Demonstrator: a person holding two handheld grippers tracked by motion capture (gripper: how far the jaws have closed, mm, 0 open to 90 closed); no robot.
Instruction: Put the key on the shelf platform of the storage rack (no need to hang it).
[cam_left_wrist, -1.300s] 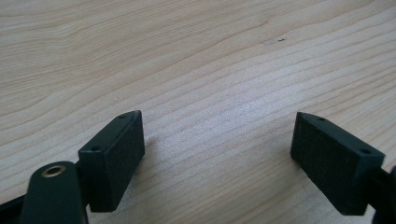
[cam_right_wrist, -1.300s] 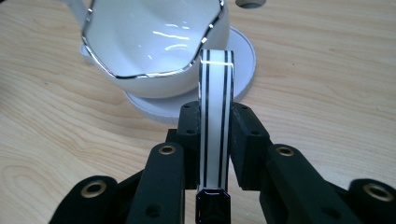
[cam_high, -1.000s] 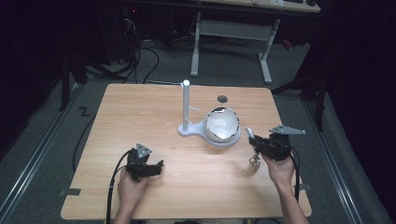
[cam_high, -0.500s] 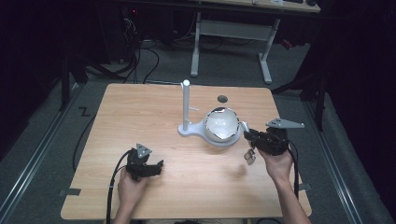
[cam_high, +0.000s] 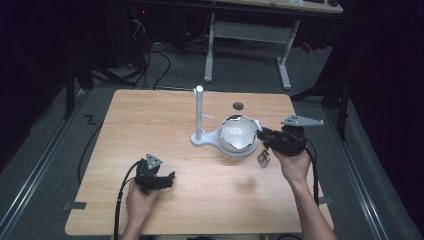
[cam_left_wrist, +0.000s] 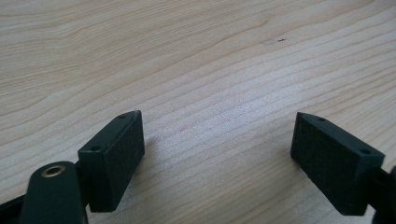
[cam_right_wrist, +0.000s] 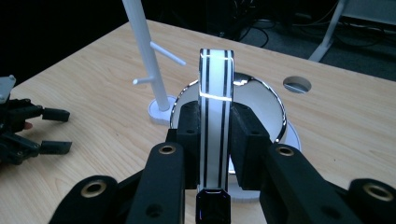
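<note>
My right gripper (cam_high: 260, 135) is shut on a watch strap (cam_right_wrist: 215, 107), white with black stripes, which stands upright between its jaws. The watch's dark rectangular face (cam_right_wrist: 212, 205) hangs below the jaws and dangles over the table (cam_high: 263, 158). Just beyond the strap is a shiny white bowl (cam_high: 239, 134) on a white stand base, with a pegged white post (cam_high: 199, 112) to its left. My left gripper (cam_high: 170, 179) rests open on the wooden table near the front left, and nothing lies between its pads (cam_left_wrist: 116, 154).
The bowl's rim (cam_right_wrist: 275, 107) and the post (cam_right_wrist: 147, 51) stand close ahead of my right gripper. A round cable hole (cam_high: 238, 105) lies in the tabletop behind the bowl. The left gripper (cam_right_wrist: 65, 130) sits far off to the left. Dark floor and a desk frame surround the table.
My right gripper has carried the watch leftward, up to the bowl's right edge. The left gripper has not moved.
</note>
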